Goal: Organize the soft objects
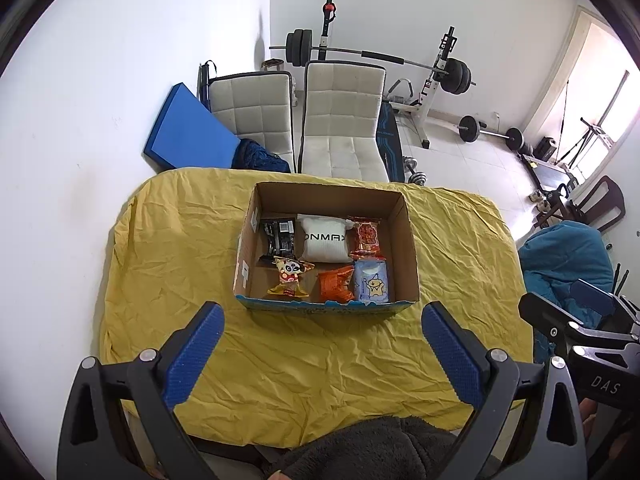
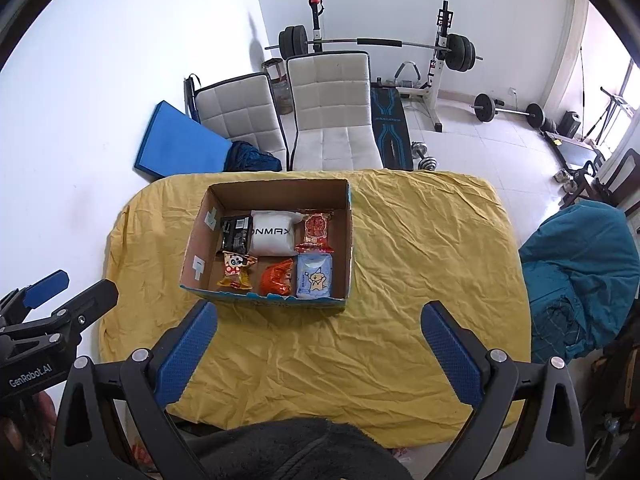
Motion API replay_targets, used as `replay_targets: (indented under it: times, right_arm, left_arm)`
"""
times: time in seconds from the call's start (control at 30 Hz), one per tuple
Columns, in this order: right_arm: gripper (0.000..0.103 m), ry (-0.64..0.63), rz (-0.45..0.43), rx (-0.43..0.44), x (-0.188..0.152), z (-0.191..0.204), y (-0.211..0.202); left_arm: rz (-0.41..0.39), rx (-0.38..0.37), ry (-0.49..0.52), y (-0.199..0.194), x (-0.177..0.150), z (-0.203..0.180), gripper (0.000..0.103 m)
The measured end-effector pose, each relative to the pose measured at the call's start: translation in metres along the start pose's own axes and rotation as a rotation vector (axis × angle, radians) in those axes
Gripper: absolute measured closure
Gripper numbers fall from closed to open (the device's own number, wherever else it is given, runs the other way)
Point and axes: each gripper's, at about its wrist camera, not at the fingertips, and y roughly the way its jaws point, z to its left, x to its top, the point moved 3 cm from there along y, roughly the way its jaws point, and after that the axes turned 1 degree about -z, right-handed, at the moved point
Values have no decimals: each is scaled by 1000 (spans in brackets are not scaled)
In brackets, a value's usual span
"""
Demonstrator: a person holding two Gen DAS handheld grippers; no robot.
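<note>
Since all six soft packets sit packed in two rows inside the cardboard box [image 1: 408,240], appears sorted. Left gripper [image 1: 322,350] and right gripper [image 2: 318,350] held short of the box, fingers spread wide, empty, over the yellow cloth [image 2: 420,248].

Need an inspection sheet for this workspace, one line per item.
Surface: yellow cloth, wrinkled, covering the table.
Job's things: cardboard box on the cloth holds six soft packs, including a white pouch, a black packet and a blue tissue pack.
Clutter: nothing seen on the cloth outside the box.
Grippers: left gripper and right gripper both open, empty, short of the box.
Cables: nothing seen.
Surroundings: two white chairs, barbell rack, blue mat.
</note>
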Motion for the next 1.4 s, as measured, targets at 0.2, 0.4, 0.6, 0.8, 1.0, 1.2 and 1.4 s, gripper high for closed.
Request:
replay_targets:
  times: [0.2,0.4,0.6,0.8,1.0,1.2,1.4]
  right_arm:
    - [0,-5,2,-3,0,0,1]
    - [0,-6,3,-6,-1,0,1]
    - [0,-8,5,-9,-3,-1,2]
    - [0,-10,5,-16,-3,-1,4]
    - [0,-12,1,-23,-1,-3,6]
    - [0,-13,0,-31,-1,-4,8]
    - [0,-10,0,-37,0,-6,8]
  left_arm:
    - [8,3,-8,2,-3,0,2]
    - [18,9,-16,5,-5,2,2]
    - [20,10,-20,6,-5,3,2]
    - [18,10,-23,6,-4,5,2]
    - [20,20,-23,6,-4,7,2]
    - [17,29,-28,8,-2,9,2]
    - [14,44,-24,11,-1,11,2]
